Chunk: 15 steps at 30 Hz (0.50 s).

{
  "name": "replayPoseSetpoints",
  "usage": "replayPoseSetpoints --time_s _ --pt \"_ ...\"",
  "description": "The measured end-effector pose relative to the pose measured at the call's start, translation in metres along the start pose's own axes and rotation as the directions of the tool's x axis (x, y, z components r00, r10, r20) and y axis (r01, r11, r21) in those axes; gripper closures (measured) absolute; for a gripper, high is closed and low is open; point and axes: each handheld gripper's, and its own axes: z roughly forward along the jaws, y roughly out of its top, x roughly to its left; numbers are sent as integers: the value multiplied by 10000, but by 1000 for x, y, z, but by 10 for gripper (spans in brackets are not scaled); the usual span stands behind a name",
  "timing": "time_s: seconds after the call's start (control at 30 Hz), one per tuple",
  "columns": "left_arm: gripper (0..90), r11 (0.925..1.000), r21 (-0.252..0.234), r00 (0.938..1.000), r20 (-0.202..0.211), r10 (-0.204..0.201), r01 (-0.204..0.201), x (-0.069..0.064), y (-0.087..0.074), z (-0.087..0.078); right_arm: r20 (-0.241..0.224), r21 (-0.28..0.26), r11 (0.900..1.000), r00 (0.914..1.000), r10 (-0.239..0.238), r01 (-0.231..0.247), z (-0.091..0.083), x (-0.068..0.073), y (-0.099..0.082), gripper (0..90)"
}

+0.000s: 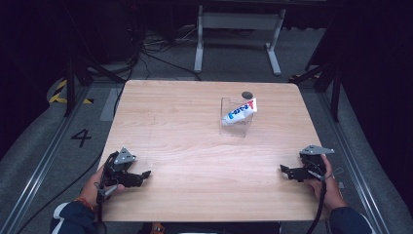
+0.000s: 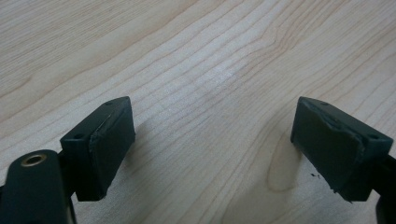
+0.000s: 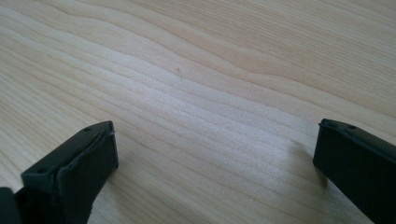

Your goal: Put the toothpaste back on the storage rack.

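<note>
High view: a wooden table [image 1: 195, 146] carries a clear box [image 1: 237, 117] toward its far side, a little right of centre. A white tube [image 1: 239, 111] with blue and red print leans tilted in the box, its upper end toward the far right. A small dark round thing [image 1: 247, 94] lies just beyond the box; what it is cannot be told.

Well short of the box, at the near left corner of the table, the left hand [image 1: 95, 187] holds the left gripper [image 1: 139, 176] low over the wood, the forearm coming in from the near edge, the jaws pointing right toward the table's middle. At the near right corner, also well apart from the box, the right hand [image 1: 328, 187] holds the right gripper [image 1: 288, 171] with its jaws pointing left.

Left gripper view: the left gripper's jaws stand wide apart with bare wood between them, holding nothing. Right gripper view: the right gripper's jaws likewise stand wide apart over bare wood, gripping nothing.
</note>
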Motion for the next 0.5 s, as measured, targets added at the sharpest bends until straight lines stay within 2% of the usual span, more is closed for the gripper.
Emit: replayPoseSetpoints --time_s 0.5 --pt "130 10000 94 10000 5 14 -14 1 1 0 -11 0 10000 10000 -11 11 0 0 0 0"
